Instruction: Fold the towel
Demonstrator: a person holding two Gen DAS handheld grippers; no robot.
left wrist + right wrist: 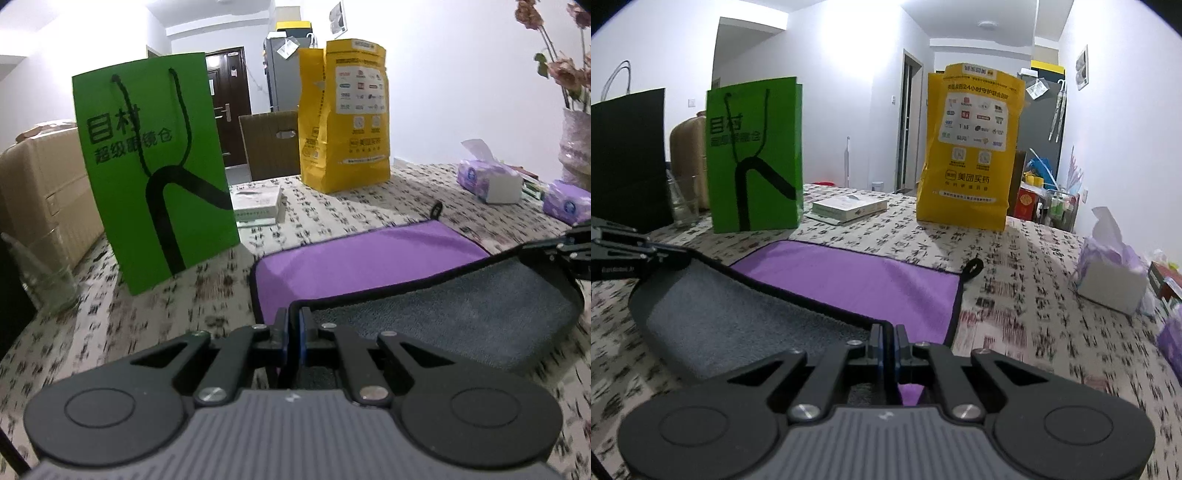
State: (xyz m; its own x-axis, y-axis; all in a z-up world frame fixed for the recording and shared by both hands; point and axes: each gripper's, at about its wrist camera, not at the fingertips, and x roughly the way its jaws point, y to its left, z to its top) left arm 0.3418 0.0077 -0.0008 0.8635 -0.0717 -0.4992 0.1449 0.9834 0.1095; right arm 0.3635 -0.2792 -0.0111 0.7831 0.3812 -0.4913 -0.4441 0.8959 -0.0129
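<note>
Left wrist view: the left gripper [294, 325] has its jaws clamped on the near left corner of the towel [369, 258], which lies on the patterned worktop [129, 325]. The lifted near edge shows its grey underside over the purple face. The right gripper [569, 251] holds the opposite corner at the frame's right edge.

Right wrist view: the right gripper [888, 339] has its jaws clamped on the near right corner of the towel [849, 280]; the hanging loop [975, 267] marks the far right corner. The green bag [753, 155] and yellow bag [971, 147] stand beyond.

Recommended procedure: carry both corners forward level and together, keep the edge taut, and align it with the far hem, stopping short of the bags
</note>
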